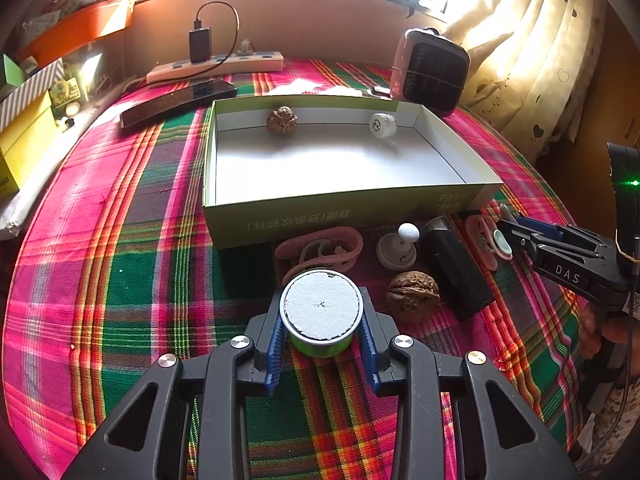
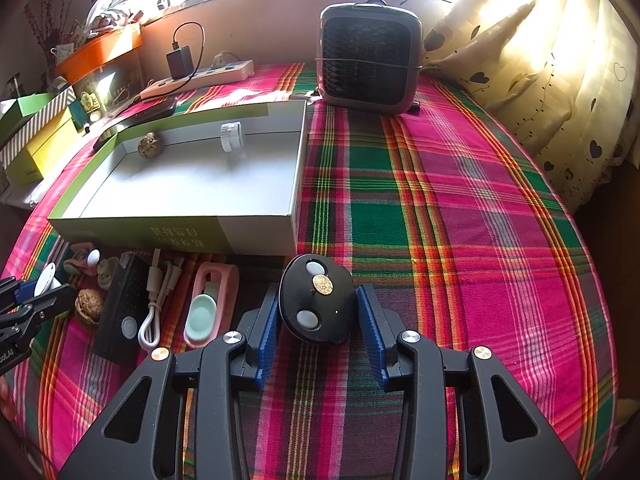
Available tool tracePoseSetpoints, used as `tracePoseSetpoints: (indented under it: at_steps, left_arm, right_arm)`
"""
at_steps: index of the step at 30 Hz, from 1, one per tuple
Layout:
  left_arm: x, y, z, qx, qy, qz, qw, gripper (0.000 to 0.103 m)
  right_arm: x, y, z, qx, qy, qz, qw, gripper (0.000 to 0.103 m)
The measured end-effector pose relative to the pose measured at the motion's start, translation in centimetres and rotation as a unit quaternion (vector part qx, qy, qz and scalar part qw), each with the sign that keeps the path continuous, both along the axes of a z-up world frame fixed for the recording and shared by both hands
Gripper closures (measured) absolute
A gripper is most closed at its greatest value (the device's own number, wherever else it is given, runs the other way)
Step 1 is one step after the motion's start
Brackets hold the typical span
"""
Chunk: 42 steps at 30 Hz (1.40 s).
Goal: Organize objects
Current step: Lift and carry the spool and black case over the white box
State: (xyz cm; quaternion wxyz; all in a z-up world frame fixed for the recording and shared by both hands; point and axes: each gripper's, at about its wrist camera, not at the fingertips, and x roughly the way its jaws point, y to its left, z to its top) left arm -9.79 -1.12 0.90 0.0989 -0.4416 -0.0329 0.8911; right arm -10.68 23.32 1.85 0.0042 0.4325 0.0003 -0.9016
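A shallow open cardboard box (image 1: 224,168), green outside and white inside, sits on a plaid tablecloth (image 1: 120,280) straight ahead of the left gripper (image 1: 322,322). Inside it, against the far wall, lie a rough walnut (image 1: 282,121) toward the left and a small white round cap (image 1: 383,125) toward the right; the rest of the box floor is bare.

The left gripper's blue fingers press both sides of a small green tin (image 1: 321,312) with a grey-white top, holding it just short of the box's near wall. Beyond the tin and to its right, between gripper and box, lie pink bands (image 1: 320,250), a white knobbed piece (image 1: 398,246), a second walnut (image 1: 413,297) and a black rectangular device (image 1: 456,268).

The right gripper (image 2: 316,312) is to the right of the box's near corner. Its fingers flank a black oval remote (image 2: 316,300) with two pale buttons, the left finger close against it and a narrow gap showing on the right; whether it grips it cannot be told. To its left lie a pink holder (image 2: 228,280) containing a mint-green piece (image 2: 202,316), and a white cable (image 2: 154,304).
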Motion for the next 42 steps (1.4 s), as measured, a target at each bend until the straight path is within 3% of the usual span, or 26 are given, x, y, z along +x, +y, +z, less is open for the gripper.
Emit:
tracePoseSetpoints:
  at_steps: [23, 42]
  left_arm:
    - [0.3, -0.1, 1.0, -0.005, 0.016, -0.002, 0.9999, 0.073]
    - [-0.2, -0.1, 3.6, 0.003, 0.043, -0.006, 0.9991, 0.073]
  right_arm:
    - [0.7, -0.5, 1.0, -0.004, 0.017, 0.009, 1.000, 0.064]
    - [1.0, -1.0, 3.8, -0.016, 0.052, 0.030, 0.998, 0.064]
